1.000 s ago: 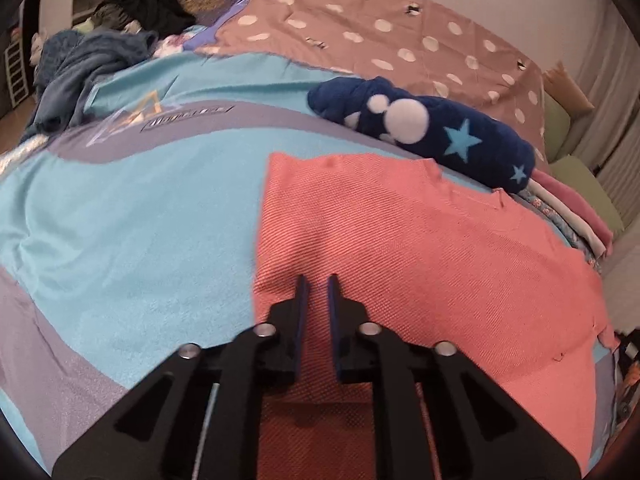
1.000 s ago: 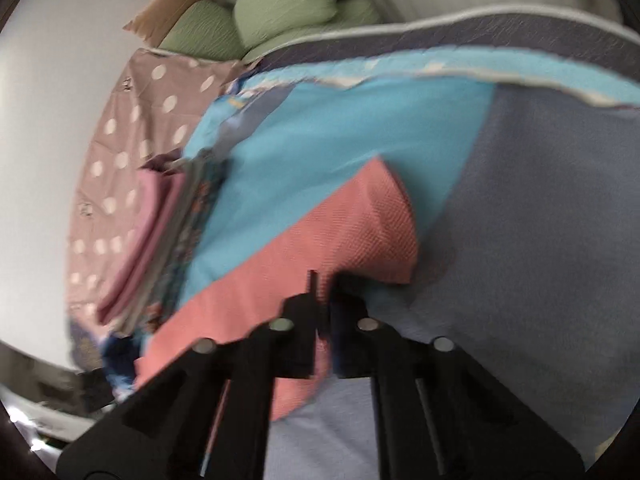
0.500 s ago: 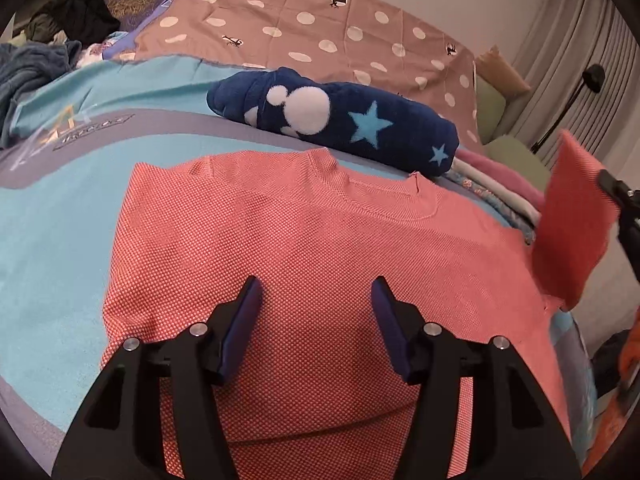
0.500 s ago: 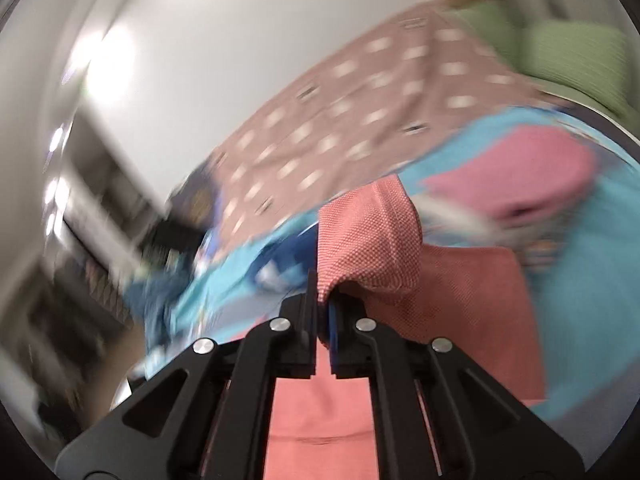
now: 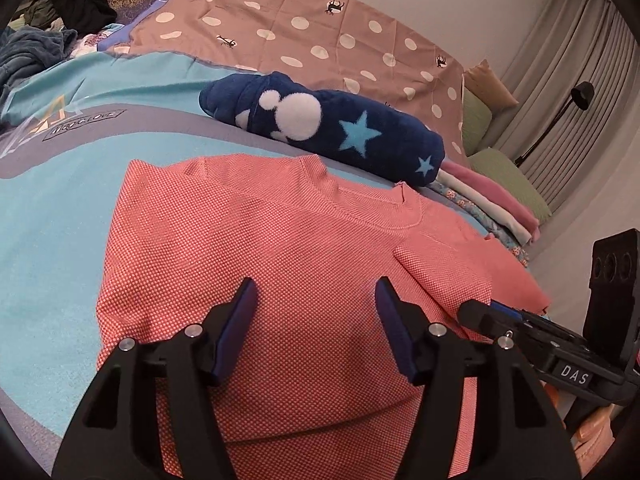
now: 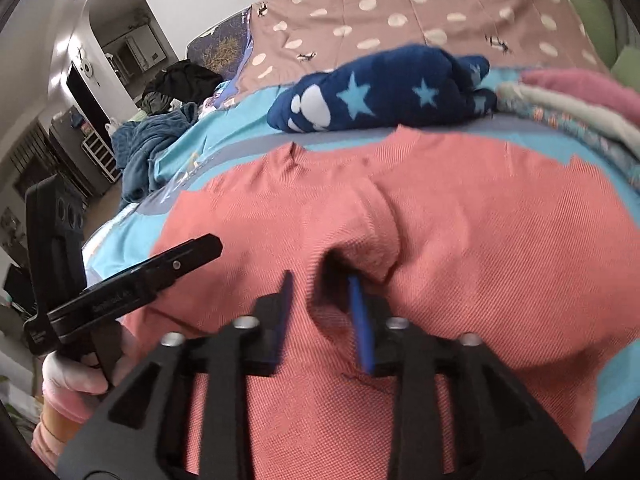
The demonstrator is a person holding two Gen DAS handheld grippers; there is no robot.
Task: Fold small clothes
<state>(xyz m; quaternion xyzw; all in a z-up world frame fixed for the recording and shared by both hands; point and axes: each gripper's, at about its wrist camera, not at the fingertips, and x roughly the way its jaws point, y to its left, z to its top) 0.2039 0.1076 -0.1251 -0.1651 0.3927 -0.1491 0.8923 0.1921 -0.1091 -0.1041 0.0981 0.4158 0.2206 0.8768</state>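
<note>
A coral knit shirt (image 5: 280,248) lies flat on the blue bedspread, collar toward the far side. Its right sleeve (image 5: 432,276) is folded in across the body. My left gripper (image 5: 316,284) hovers over the shirt's lower middle, its jaws opening with nothing between them. My right gripper (image 6: 320,278) is over the same shirt (image 6: 480,260), jaws opening; the folded sleeve end (image 6: 372,232) drapes loose at its right fingertip, not pinched. Each gripper shows in the other's view: the right gripper (image 5: 476,316) at the shirt's right edge, the left gripper's fingers (image 6: 192,252) at the left.
A navy plush garment with stars (image 5: 320,124) lies just beyond the collar. A stack of folded clothes (image 5: 492,200) sits at the right, green pillows (image 5: 508,176) behind it. Rumpled dark clothes (image 5: 40,40) are heaped far left. A person's hand (image 6: 68,376) holds the left gripper.
The right gripper swung the sleeve up and over onto the shirt body, then spread its jaws off it. The left gripper went from nearly shut to wide and turned toward the shirt's middle.
</note>
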